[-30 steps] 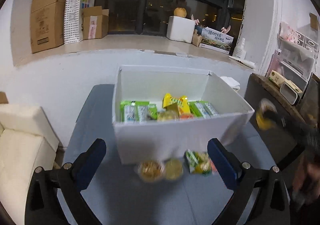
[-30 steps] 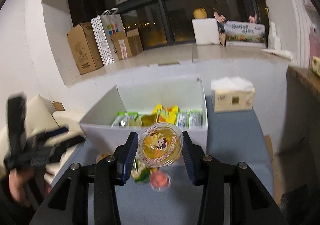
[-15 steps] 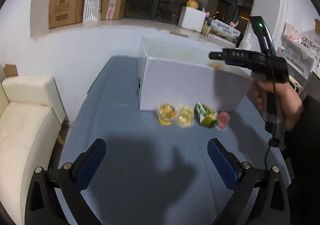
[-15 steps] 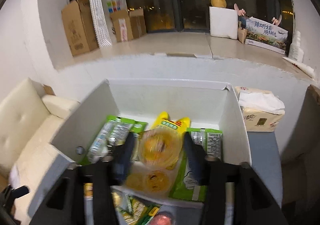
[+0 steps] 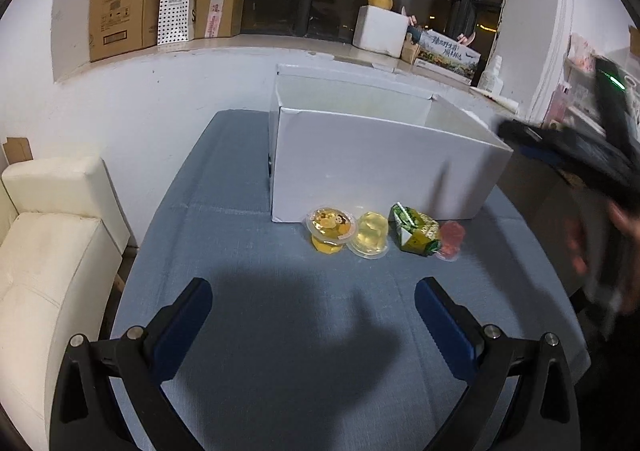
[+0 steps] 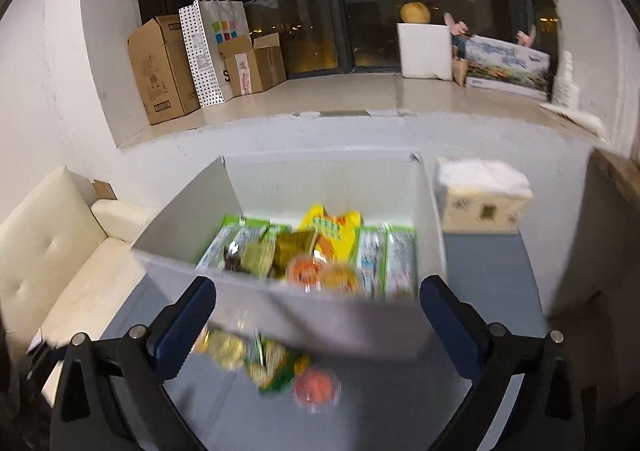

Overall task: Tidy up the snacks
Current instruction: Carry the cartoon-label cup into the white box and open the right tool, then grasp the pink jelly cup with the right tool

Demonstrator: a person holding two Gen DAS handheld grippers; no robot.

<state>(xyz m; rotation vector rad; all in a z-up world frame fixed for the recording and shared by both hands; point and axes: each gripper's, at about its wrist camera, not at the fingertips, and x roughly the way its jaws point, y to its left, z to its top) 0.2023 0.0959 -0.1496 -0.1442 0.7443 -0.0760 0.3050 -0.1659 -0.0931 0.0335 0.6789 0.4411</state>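
Both sets of jaws are seen spread wide with nothing held between them: the left gripper (image 5: 312, 299) is poised over bare blue table cloth (image 5: 240, 235), and the right gripper (image 6: 318, 303) is raised above the near wall of the white box (image 6: 320, 315). In the left wrist view the box (image 5: 360, 163) is placed toward the far end of the table, its near wall just behind a row of four loose snacks. These are counted as one orange jelly cup (image 5: 330, 227), one pale yellow jelly cup (image 5: 370, 235), one green packet (image 5: 416, 229) and one red jelly cup (image 5: 451, 239), set side by side and touching or nearly so. A broad stretch of open cloth is noted between this row and the left gripper's fingers. The table's left edge is bordered by a cream sofa (image 5: 44, 243). In the right wrist view, which is blurred by motion, the box is seen to hold several green wrapped bars, a yellow packet (image 6: 332, 227) and at least two jelly cups; an exact count cannot be made. A tissue box (image 6: 484, 199) is placed just beside the box's right wall.
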